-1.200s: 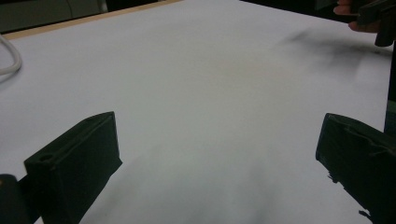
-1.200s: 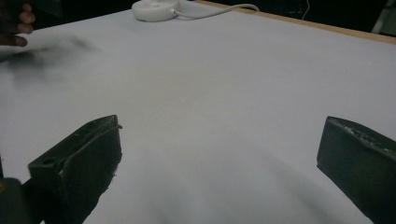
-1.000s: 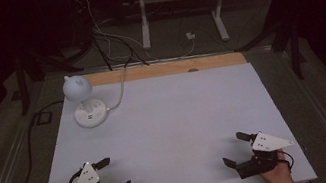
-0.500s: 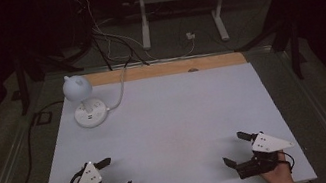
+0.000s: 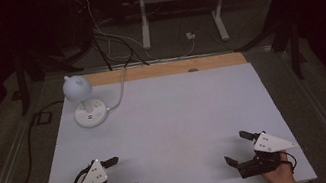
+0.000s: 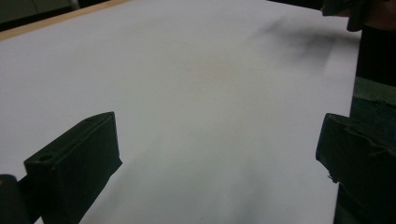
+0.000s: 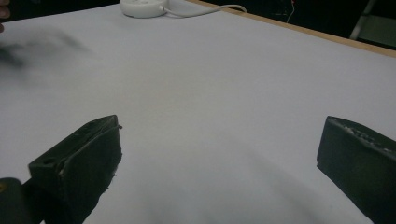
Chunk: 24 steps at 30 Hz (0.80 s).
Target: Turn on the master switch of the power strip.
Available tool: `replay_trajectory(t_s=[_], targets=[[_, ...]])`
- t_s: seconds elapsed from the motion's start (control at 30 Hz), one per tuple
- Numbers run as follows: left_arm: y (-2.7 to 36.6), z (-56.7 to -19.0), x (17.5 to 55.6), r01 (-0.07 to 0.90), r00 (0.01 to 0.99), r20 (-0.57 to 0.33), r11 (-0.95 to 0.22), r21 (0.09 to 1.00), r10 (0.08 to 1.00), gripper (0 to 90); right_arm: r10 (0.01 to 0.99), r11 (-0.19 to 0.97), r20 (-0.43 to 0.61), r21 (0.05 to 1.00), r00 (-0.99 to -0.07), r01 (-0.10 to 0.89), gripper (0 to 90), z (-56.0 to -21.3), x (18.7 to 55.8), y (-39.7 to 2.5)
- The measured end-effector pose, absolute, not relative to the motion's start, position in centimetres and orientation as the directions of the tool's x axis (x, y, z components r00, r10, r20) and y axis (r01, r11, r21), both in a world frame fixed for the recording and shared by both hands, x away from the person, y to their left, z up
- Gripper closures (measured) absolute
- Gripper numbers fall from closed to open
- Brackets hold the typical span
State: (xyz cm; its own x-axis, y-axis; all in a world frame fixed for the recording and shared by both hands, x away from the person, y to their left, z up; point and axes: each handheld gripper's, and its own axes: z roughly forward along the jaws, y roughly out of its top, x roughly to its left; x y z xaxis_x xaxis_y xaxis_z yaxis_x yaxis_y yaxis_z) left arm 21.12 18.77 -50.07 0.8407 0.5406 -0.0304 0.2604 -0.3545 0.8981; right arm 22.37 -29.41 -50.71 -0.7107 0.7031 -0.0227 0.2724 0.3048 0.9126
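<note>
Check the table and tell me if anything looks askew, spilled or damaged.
Nothing stands out. The white lamp stands upright at the table's far left corner, its cord trailing off the back edge. Left gripper and right gripper sit open, holding nothing.

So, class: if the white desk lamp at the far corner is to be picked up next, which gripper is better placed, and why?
Left, probably. The lamp stands at the table's far left corner, on the same side as the left gripper, whose jaws are open. The right gripper, also open, would have to cross the table.

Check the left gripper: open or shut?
Open. The left gripper has its jaws spread wide apart, with bare white table between them and nothing held.
</note>
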Motion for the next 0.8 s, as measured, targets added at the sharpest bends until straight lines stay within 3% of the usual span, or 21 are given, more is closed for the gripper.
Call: replay_trajectory(t_s=[0.4, 0.8], targets=[[18.1, -49.2, 21.6, 0.274, 0.85, -0.056, -0.35, 0.896, 0.523, 0.2, 0.706, 0.306, -0.038, 0.917, -0.707, 0.256, 0.0, -50.4, 22.1, -29.4], [18.4, -48.1, 22.8, 0.27, 0.817, -0.042, -0.317, 0.909, 0.575, 0.2, 0.709, 0.303, -0.041, 0.919, -0.704, 0.253, 0.0, -50.3, 22.0, -29.4]])
